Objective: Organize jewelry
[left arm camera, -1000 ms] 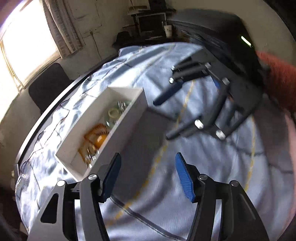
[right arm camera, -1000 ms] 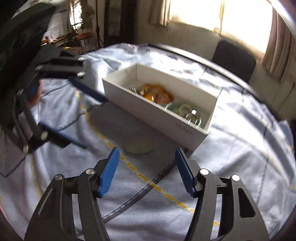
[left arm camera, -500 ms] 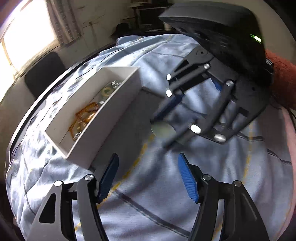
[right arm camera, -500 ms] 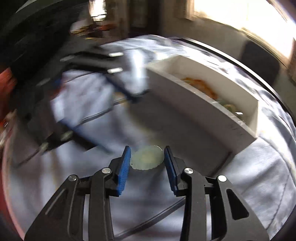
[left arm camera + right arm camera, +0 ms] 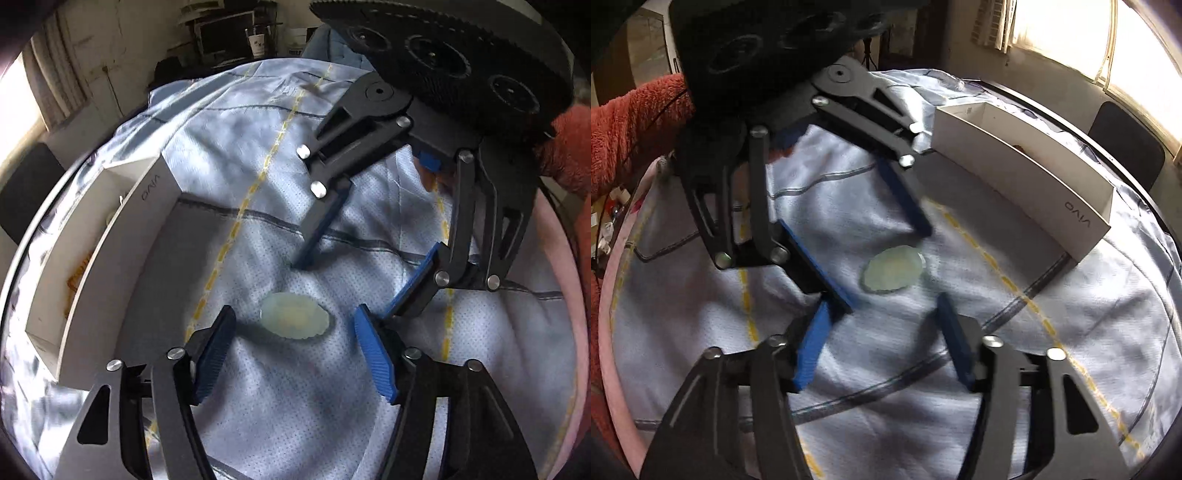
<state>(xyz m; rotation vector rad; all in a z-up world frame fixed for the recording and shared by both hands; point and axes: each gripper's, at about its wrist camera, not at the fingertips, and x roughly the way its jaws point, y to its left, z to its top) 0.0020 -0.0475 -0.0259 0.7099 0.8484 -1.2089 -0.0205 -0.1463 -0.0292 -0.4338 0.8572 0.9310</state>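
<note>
Crowding is the main risk: both grippers converge on one pale green oval disc (image 5: 295, 320) lying flat on the blue cloth (image 5: 314, 406), and the left gripper (image 5: 293, 352) and right gripper (image 5: 879, 345) already stand tip to tip, so closing either could knock the other's fingers or skid the disc away. A thin flat piece on soft fabric may also pinch up cloth rather than lift. The white box (image 5: 1027, 173), jewelry's likely destination, sits to the left gripper's left and ahead-right of the right gripper. Both tilt down toward the cloth from opposite sides, jaws spread wide and empty, with the disc just ahead of each one's fingertips, untouched.
</note>
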